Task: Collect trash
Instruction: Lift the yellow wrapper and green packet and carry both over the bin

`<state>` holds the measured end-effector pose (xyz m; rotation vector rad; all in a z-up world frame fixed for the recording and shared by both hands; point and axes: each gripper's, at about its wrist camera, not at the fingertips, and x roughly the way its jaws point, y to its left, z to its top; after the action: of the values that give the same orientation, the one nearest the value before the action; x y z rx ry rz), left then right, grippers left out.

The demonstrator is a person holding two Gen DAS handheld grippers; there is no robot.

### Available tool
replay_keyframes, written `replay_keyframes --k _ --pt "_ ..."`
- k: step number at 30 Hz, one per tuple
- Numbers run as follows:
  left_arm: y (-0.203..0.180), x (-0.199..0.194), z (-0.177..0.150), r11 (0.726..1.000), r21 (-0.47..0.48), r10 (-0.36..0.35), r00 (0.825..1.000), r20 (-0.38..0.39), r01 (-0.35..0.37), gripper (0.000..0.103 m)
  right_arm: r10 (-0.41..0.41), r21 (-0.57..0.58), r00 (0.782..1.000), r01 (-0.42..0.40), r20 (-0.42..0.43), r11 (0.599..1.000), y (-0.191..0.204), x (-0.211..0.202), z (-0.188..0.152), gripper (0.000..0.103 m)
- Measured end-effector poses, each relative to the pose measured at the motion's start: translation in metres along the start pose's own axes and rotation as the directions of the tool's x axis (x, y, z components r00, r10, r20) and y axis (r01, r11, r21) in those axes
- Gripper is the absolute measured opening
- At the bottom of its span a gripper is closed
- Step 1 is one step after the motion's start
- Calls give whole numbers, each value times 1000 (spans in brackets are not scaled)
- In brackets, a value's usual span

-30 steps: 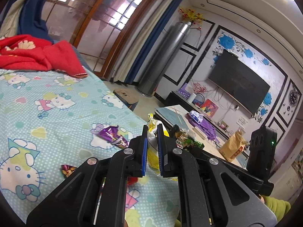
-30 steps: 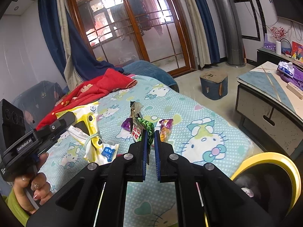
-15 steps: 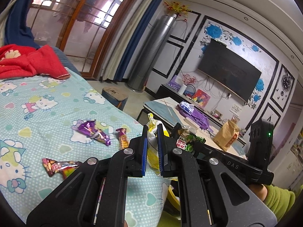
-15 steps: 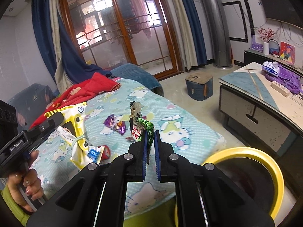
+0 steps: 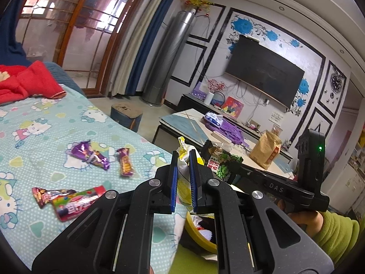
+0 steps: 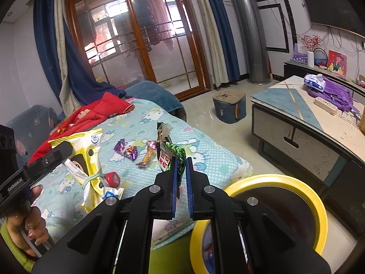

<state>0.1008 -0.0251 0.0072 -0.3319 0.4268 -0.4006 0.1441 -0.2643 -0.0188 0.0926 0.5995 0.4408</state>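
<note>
The right tongs (image 6: 180, 171), nearly closed, pinch a crinkled green snack wrapper (image 6: 170, 150) that stands upright, torn end up, over the bed's edge beside a yellow-rimmed bin (image 6: 296, 182). The left tongs (image 5: 182, 173), also almost shut, grip a limp yellow and white plastic bag (image 6: 91, 159), long axis hanging down, tied at its middle. Shiny foil candy wrappers (image 5: 91, 155) lie flat, scattered on the dotted cartoon-cat bedsheet (image 5: 34, 114).
</note>
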Motion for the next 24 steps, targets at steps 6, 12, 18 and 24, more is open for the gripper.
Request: replay_keyframes --k 6,12,18,24 --pt "-12 10 -5 999 28 -22 1000 -22 22 5 -30 21 999 31 -11 999 -19 -8 -10 7" --pt "-26 21 -12 998 53 -35 998 -52 38 5 -68 45 997 69 -21 997 -37 -16 -20 7" --pt "-40 33 -21 995 86 -51 995 -88 58 5 -110 67 993 113 -48 991 -55 -22 -32 7" --pt "-54 46 -32 989 119 -67 989 -130 83 5 -127 93 989 134 -69 987 -69 -25 -40 7"
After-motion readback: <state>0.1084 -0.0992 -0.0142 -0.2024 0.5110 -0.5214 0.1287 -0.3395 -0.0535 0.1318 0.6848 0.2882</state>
